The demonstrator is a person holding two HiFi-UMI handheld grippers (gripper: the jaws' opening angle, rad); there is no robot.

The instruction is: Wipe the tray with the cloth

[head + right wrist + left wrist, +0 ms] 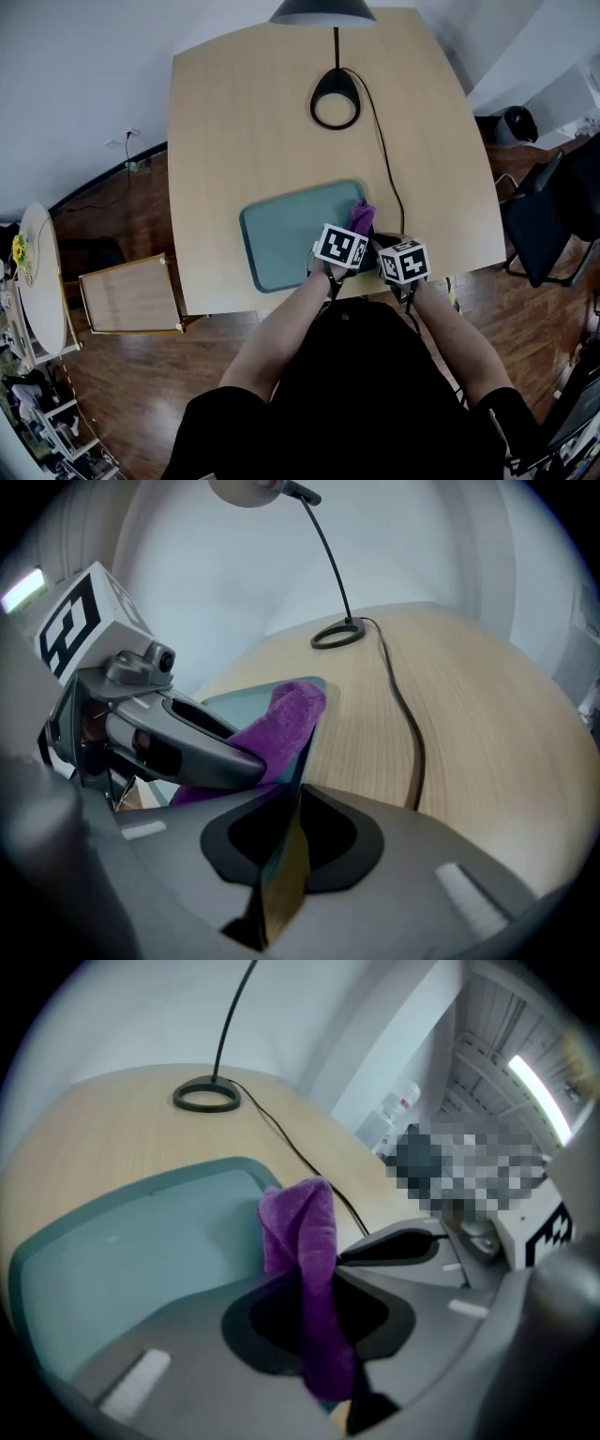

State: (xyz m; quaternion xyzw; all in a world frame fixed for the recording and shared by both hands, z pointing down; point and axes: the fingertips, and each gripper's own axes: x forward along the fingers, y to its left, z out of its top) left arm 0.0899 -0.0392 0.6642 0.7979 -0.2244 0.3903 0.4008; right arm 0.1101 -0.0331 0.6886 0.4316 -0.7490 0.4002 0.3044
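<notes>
Clenching the cloth (305, 1232) in our left claw (309, 1330) at the right rim of the tray (122, 1260), which our right claw (286, 846) pinches, we see its long axis stretching leftward across the surface (234, 122).

Bare table (225, 122) lies open to the left of and beyond the teal tray (281, 244), whose floor is mostly free. The lamp's ring base (335, 98) sits far-centre. Its black cord (389, 178) runs near the tray's right edge (bare wood lies beyond it) to the corner crowded by the left gripper (314, 1326) and right gripper (286, 846).
</notes>
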